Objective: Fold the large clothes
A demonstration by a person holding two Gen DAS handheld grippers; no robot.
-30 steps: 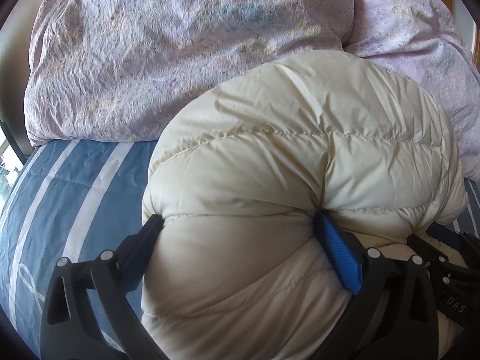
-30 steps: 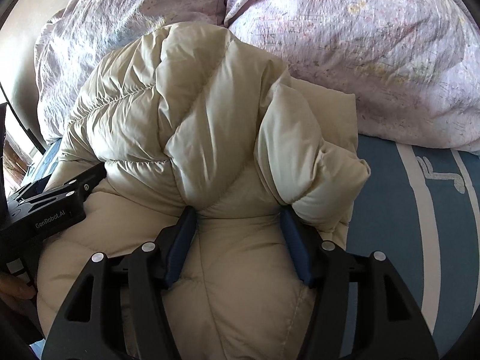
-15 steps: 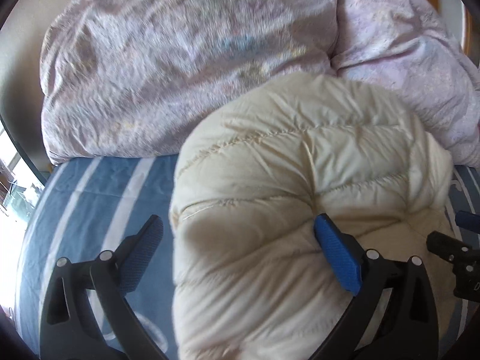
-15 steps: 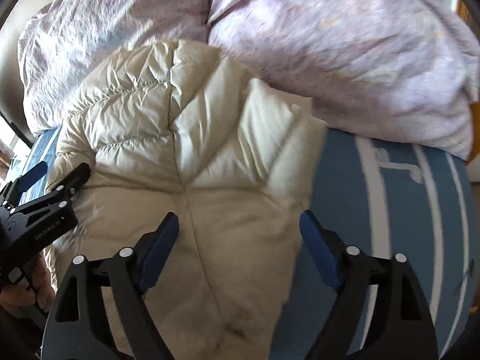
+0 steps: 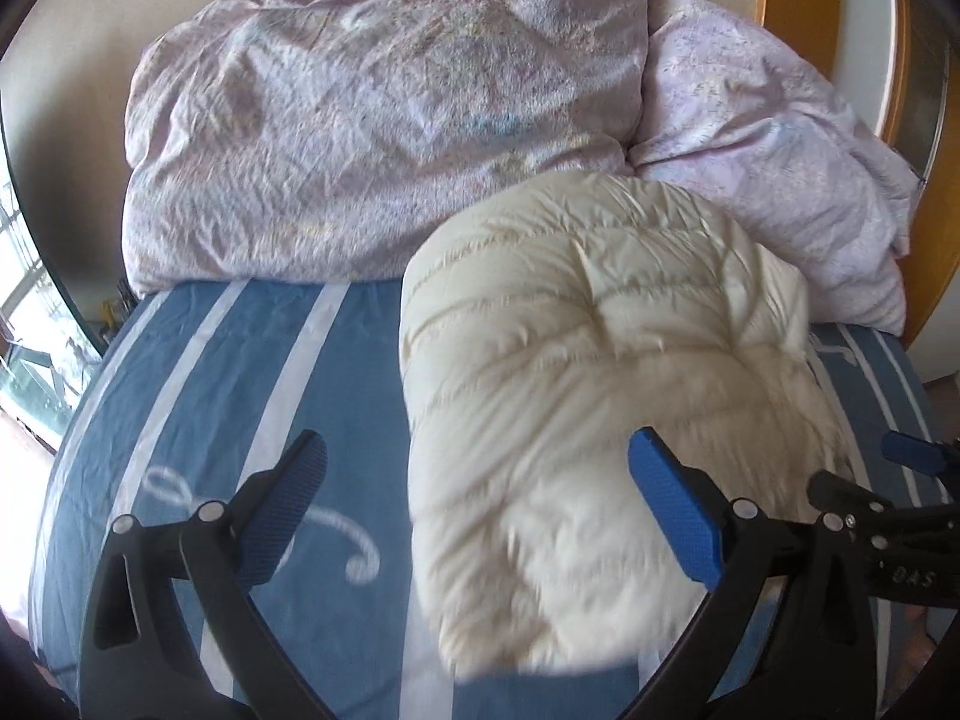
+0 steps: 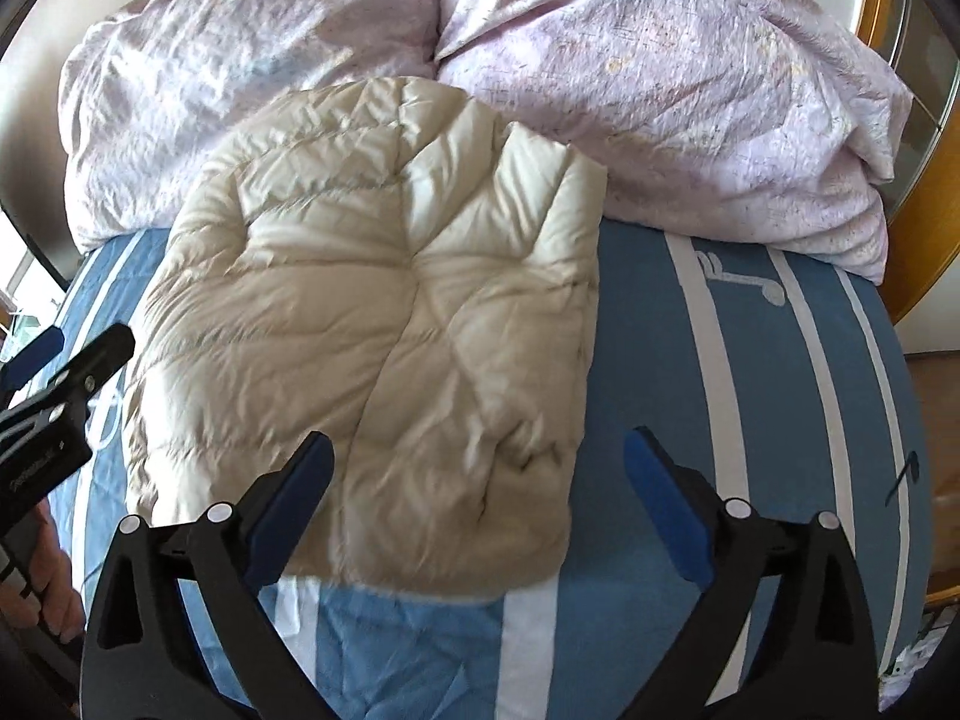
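The cream quilted down jacket (image 6: 384, 312) lies folded into a puffy, rounded bundle on the bed (image 6: 750, 420), its far edge touching the heap of lilac bedding (image 6: 660, 78) and its near edge blurred. The blue sheet with white stripes lies bare to the left and right of the jacket and along the near edge. The left gripper (image 5: 480, 516) has its jaws wide apart, nothing clamped between them. The right gripper (image 6: 480, 510) has its jaws opening, pads clear of the jacket. A hand (image 6: 51, 594) shows at the left.
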